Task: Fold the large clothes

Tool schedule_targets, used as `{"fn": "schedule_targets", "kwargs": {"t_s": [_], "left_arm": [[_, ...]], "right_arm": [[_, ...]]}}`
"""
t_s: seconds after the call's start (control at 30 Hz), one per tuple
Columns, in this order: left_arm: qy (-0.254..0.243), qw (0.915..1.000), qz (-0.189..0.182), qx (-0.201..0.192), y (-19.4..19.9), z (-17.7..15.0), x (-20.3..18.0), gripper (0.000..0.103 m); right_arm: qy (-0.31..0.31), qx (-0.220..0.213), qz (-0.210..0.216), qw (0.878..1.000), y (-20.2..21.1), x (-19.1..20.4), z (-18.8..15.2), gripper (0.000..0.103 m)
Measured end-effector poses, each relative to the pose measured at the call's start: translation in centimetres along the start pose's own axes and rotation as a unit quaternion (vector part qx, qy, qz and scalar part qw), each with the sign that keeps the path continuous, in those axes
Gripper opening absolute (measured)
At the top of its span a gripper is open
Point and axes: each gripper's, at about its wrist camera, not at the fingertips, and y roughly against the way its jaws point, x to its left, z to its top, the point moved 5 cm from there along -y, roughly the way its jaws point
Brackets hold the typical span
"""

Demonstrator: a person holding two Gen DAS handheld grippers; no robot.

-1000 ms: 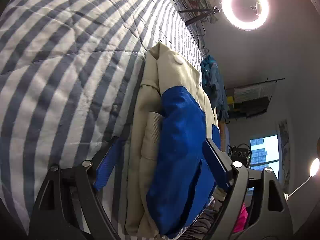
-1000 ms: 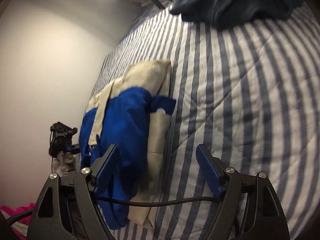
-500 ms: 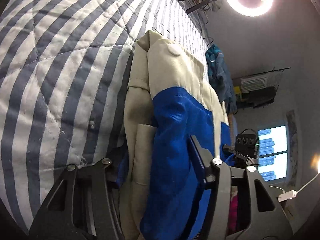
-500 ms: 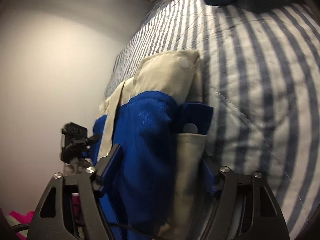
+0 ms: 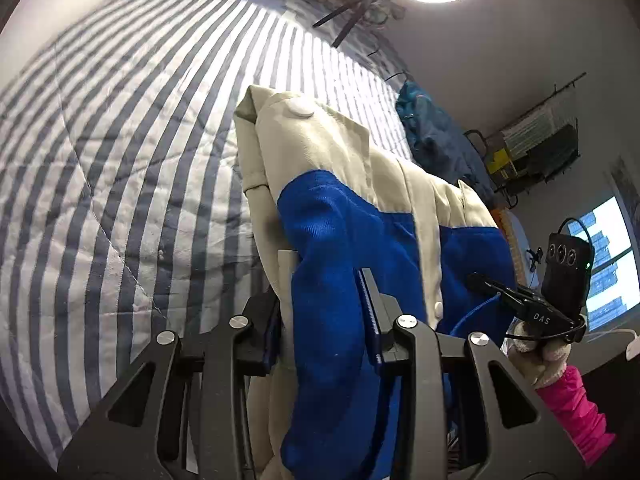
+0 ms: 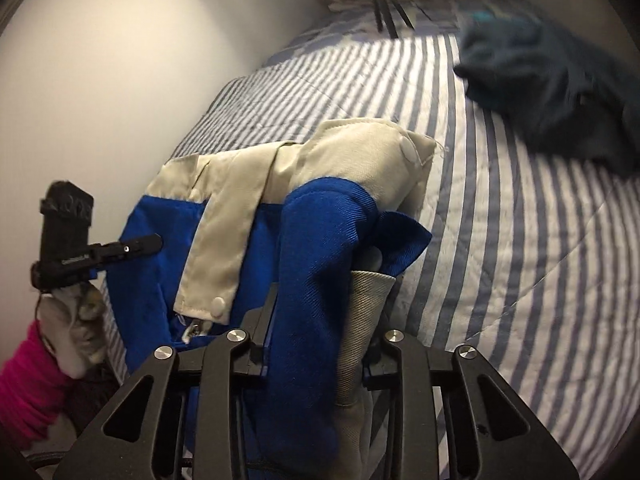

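Left to right across the bed (image 5: 132, 184): your left gripper (image 5: 320, 312) had just been closing, and its jaws were now clamped on the near left edge of the jacket (image 5: 340, 216), blue and cream cloth bunched between them. A second earlier those jaws stood wide, either side of the jacket as it lay flat on the striped quilt; now the gripped end was raised off the quilt, while the far end, with its cream collar and snap, seemed to rest on the stripes. In the left view your right hand (image 5: 540, 356), gloved and in a pink sleeve, showed at the jacket's other side. Your right gripper (image 6: 316, 316) had likewise just been closing and was pinched on the near right edge, blue sleeve and cream ribbed cuff (image 6: 360, 332) between its jaws; it too had hung open over flat cloth a second before. Well beyond, at upper right, a dark teal garment (image 6: 560, 92) lay heaped on the quilt, untouched. With both near corners taken and lifted, you appeared set to carry the near end toward the collar, halving the jacket. The grips looked thick and layered, so a slipped layer was the likeliest fault.
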Motion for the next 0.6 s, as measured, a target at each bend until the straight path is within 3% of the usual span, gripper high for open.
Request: {"fn": "schedule_targets", "kwargs": {"t_s": [0.2, 0.6], "left_arm": [[-0.029, 0.9994, -0.014, -0.011, 1.4, 0.4, -3.3, 0.032], [-0.087, 0.9938, -0.061, -0.033, 0.0, 6.2, -12.5, 0.031]], "right_arm": [[0.024, -0.018, -0.031, 0.999, 2.9, 1.1, 0.2, 0.027], [0.009, -0.091, -0.065, 0.994, 11.1, -3.6, 3.6, 0.026]]}}
